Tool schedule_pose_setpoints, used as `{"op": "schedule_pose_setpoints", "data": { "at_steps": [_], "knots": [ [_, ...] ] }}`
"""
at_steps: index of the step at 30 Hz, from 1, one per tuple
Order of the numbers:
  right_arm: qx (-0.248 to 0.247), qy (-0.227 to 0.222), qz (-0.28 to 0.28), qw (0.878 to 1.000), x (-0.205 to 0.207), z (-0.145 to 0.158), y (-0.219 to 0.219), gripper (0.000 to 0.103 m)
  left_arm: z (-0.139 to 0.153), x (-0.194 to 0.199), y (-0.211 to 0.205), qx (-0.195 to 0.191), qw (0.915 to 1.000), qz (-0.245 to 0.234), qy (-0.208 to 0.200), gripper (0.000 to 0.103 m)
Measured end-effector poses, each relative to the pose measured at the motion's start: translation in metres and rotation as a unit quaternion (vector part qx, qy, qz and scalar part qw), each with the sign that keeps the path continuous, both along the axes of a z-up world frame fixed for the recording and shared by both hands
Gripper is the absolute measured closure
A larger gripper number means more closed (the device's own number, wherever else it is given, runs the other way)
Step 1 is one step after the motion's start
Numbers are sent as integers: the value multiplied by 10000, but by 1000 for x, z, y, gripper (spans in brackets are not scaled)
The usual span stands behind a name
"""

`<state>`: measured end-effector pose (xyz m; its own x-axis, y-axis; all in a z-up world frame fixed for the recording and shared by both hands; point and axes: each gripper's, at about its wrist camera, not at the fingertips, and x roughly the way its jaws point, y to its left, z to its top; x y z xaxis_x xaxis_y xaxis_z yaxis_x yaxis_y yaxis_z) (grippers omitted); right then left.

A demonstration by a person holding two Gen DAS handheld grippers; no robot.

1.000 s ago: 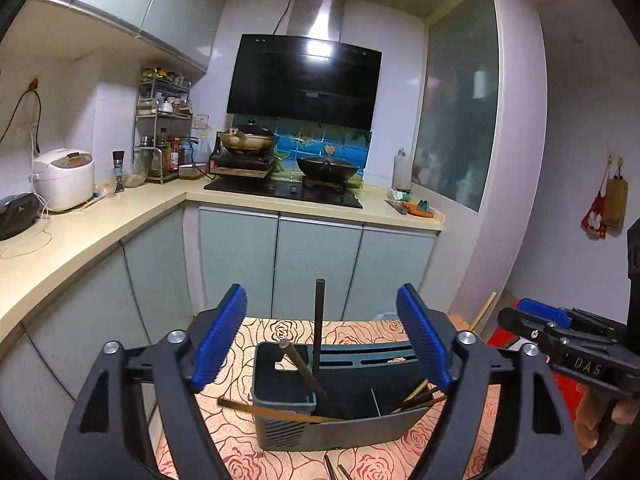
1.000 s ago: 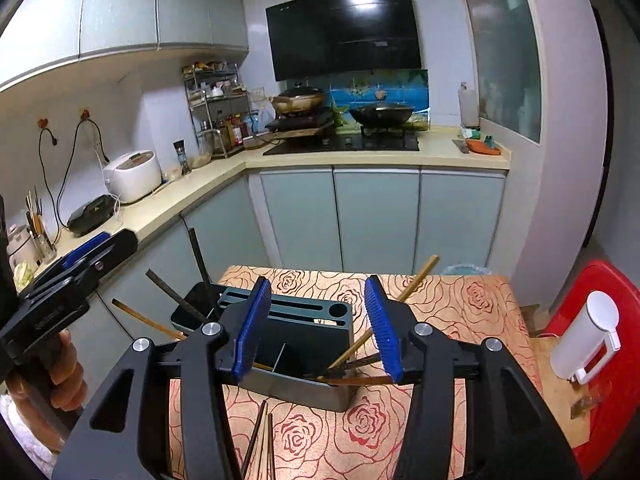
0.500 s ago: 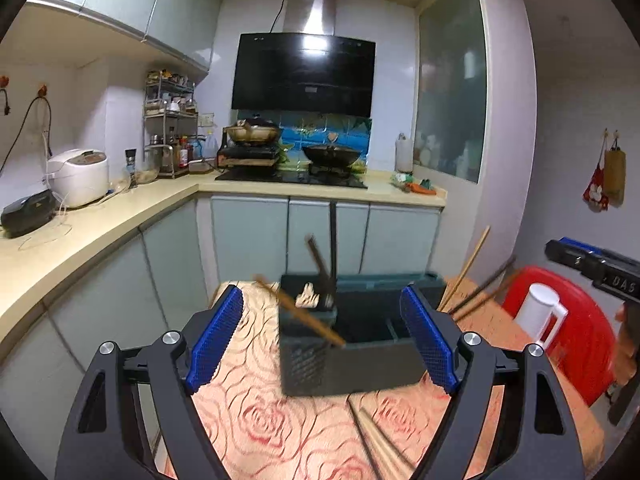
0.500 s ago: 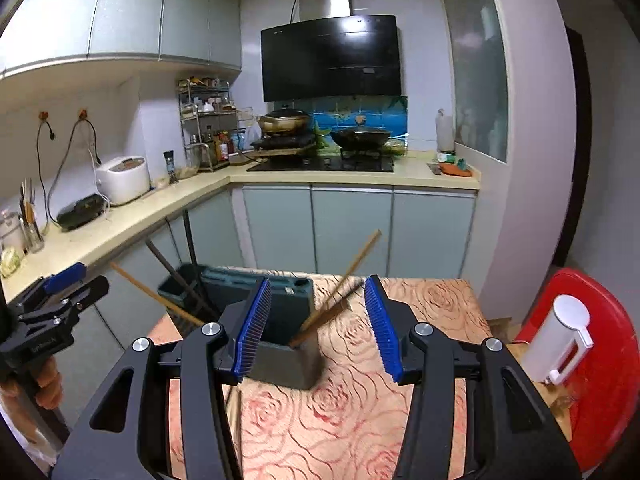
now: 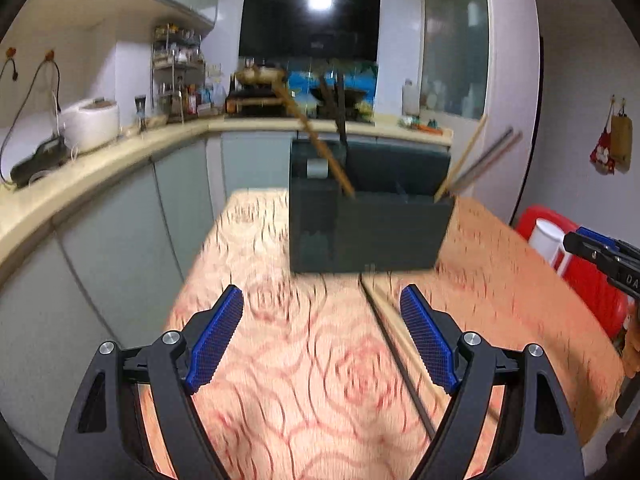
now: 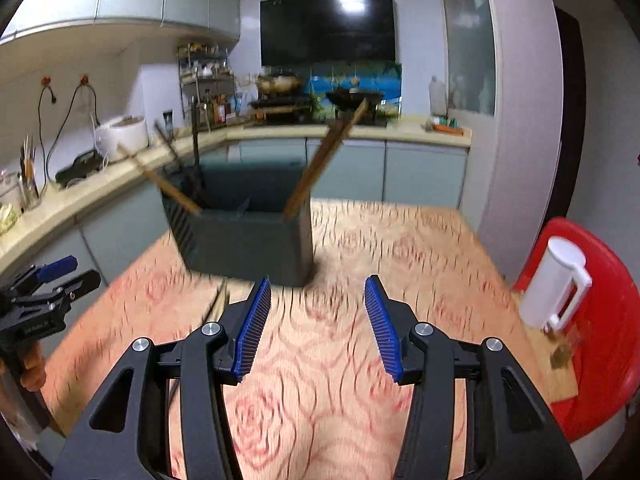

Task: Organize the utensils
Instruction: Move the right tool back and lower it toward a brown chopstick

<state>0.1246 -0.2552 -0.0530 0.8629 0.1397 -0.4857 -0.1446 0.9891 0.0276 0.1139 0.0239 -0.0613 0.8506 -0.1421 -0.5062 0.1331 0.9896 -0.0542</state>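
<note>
Left wrist view: the left gripper (image 5: 322,340) hangs over a table (image 5: 280,380) with a rose-patterned cloth, its blue-padded jaws wide apart and holding nothing. Ahead stands a dark holder (image 5: 368,228), blurred, with chopsticks (image 5: 316,140) leaning out of its left compartment and more (image 5: 476,160) out of its right. Loose chopsticks (image 5: 400,360) lie flat on the cloth in front of the holder, running back just beside the right jaw. The right gripper (image 5: 600,250) shows at the frame's right edge, beside a white jug (image 5: 550,236) on a red stool (image 5: 592,280).

Right wrist view: the right gripper (image 6: 318,320) hovers over the same cloth (image 6: 340,360), jaws apart and empty. The holder (image 6: 244,236) sits just beyond its left jaw, chopsticks (image 6: 324,160) slanting up from its near right corner and others (image 6: 160,180) from its left. A loose pair (image 6: 218,304) lies on the cloth beside the left jaw. The left gripper (image 6: 48,292) appears at lower left; whether its jaws are apart cannot be told here. The jug (image 6: 556,280) stands on the stool (image 6: 612,320) at right.
</note>
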Motion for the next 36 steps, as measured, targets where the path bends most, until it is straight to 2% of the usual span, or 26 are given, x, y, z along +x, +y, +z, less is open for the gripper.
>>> {"op": "schedule_pose_setpoints", "data": {
  "at_steps": [5,13,20,24,33,36],
  "knots": [
    [-60,362,158,9992,-18,-40,6,55,-32,-13,-7,171,9995,-91,260,25],
    [-84,688,380,9969,-34,-74,18,55,-55,-31,-20,275,9981,-325,455,25],
    [-133,868,546,9946,-42,-89,26,55,-68,-47,-35,397,9962,-570,533,25],
    [-121,926,702,9932,-50,-95,32,55,-74,-54,-40,296,9947,-720,672,25],
    [-194,920,991,9906,-63,-102,48,55,-92,-51,-53,205,9888,-1021,1070,25],
    [-251,976,1057,9893,-63,-107,52,55,-93,-51,-56,291,9888,-1024,1045,25]
  ]
}}
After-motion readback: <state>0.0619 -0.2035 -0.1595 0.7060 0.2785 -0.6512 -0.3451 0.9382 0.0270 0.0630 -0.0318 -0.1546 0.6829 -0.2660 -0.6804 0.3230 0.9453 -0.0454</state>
